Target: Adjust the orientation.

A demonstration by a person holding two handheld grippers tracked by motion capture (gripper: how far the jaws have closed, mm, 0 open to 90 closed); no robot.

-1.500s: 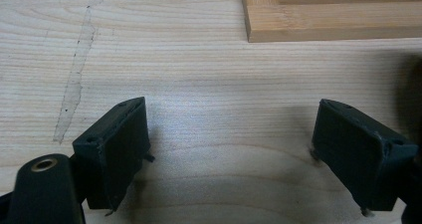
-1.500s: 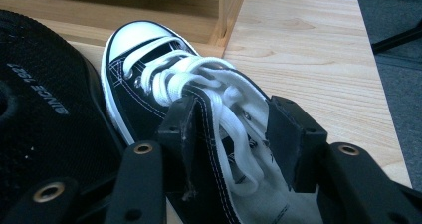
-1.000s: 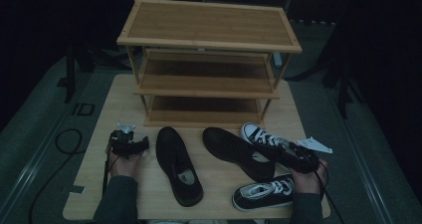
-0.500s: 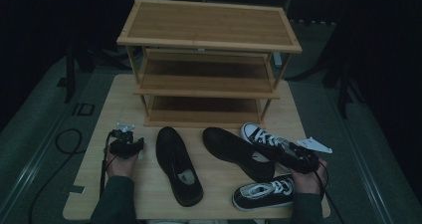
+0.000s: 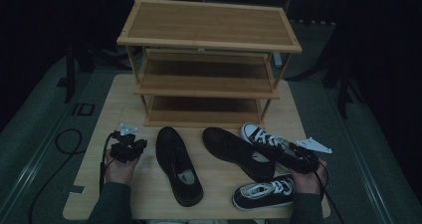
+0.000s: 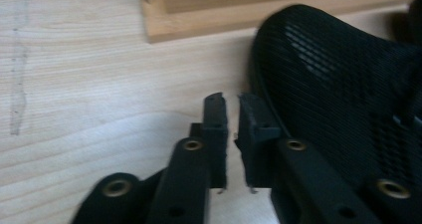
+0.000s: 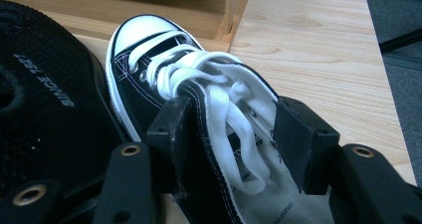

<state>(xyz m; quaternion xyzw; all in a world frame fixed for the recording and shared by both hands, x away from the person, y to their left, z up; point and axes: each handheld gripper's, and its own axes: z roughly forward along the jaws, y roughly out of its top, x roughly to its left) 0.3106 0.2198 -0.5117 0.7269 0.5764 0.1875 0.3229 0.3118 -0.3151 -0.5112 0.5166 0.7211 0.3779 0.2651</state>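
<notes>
- Beside the toe of the left black mesh shoe (image 6: 343, 89), in front of the rack (image 5: 209, 69), the left gripper (image 6: 231, 129) has just been closing its jaws; they now stand almost together with nothing between them, only bare table (image 6: 89, 84) under them.
- Right of that rack's front edge, the right gripper (image 7: 234, 144) is clamped on the upper of the black-and-white sneaker (image 7: 164, 84), which rests on the table beside the second black shoe (image 7: 45, 94).
- Judging from this, the empty closing gains no shoe; the sneaker looks ready to lift toward a shelf.
</notes>
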